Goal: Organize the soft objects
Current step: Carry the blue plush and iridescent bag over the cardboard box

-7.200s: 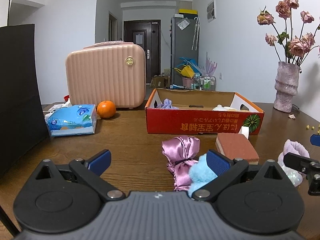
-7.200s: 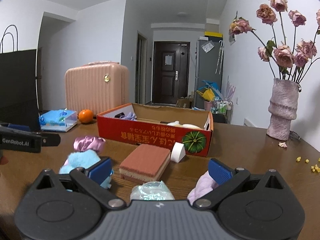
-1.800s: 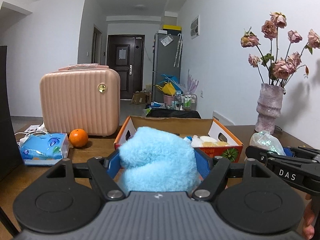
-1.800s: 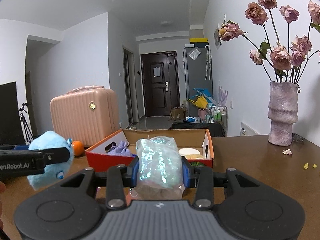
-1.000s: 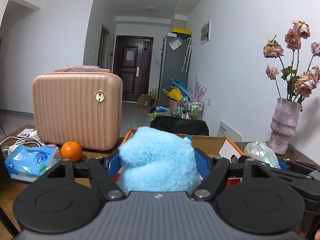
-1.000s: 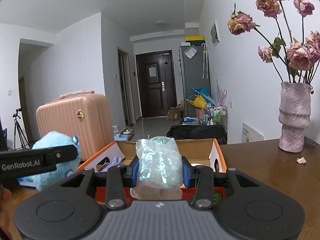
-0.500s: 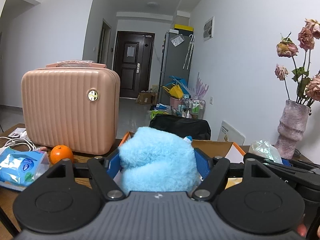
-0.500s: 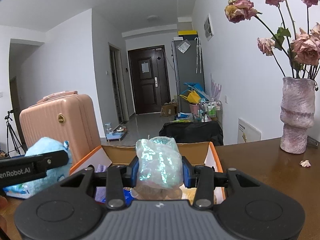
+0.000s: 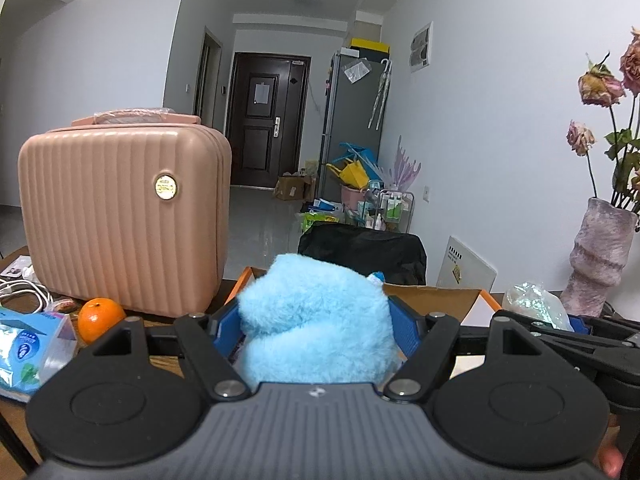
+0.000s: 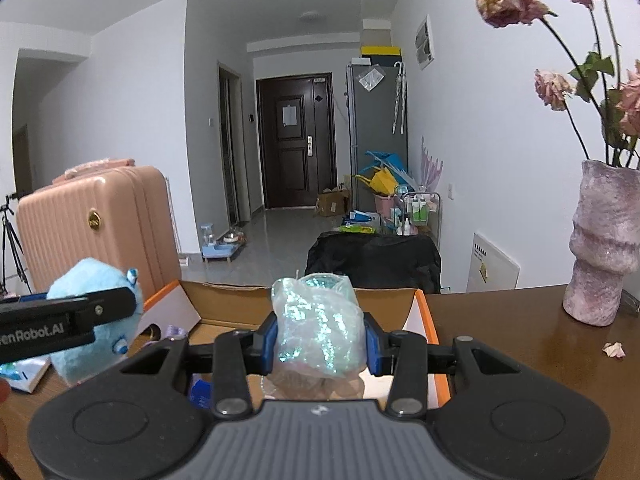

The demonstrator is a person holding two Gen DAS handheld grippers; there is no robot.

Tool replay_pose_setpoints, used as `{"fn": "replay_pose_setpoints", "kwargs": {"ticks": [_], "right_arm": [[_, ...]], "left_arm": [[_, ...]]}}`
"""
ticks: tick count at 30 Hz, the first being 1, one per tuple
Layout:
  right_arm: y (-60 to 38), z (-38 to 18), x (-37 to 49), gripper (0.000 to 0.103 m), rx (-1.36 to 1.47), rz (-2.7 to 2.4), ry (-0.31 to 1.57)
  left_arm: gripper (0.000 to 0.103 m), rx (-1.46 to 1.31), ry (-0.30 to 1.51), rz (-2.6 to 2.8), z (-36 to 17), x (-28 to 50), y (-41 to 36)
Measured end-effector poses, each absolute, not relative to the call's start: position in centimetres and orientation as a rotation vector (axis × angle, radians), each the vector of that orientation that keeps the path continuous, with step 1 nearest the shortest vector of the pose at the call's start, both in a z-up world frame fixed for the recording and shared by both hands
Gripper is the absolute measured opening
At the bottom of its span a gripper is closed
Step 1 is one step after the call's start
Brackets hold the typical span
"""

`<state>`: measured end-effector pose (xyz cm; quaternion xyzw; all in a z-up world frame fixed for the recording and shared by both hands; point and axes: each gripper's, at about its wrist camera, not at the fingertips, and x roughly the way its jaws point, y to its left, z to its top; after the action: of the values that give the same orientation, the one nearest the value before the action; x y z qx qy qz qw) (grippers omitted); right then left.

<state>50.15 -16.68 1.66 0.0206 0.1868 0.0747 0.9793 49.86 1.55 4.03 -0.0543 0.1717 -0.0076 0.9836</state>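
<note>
My left gripper [image 9: 316, 330] is shut on a fluffy light-blue plush toy [image 9: 316, 324], held above the near left part of the orange cardboard box [image 9: 432, 294]. The toy also shows in the right wrist view [image 10: 96, 320]. My right gripper [image 10: 318, 344] is shut on an iridescent crinkly pouch [image 10: 318, 328], held over the box [image 10: 430, 332]. That pouch shows at the right of the left wrist view [image 9: 536, 306]. The box interior is mostly hidden by both grippers.
A pink hard case [image 9: 120, 212] stands at the left with an orange [image 9: 100, 318] and a blue tissue pack [image 9: 28, 350] before it. A pale vase [image 10: 604, 248] with dried roses stands on the wooden table [image 10: 520, 340] at the right.
Both grippers have moved forward and a little higher with their loads, closing in over the box. The case and the vase look nearer. Both grips are unchanged.
</note>
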Motion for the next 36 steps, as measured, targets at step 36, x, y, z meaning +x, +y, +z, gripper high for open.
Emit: {"fn": "replay_pose_setpoints", "kwargs": {"ticks": [36], "right_arm": [[-18.3,-2.0,54.1,0.048,0.137,0.112,0.383]], "left_arm": [[0.077,-0.124,0.424,0.024,0.4,55.2,1.3]]}}
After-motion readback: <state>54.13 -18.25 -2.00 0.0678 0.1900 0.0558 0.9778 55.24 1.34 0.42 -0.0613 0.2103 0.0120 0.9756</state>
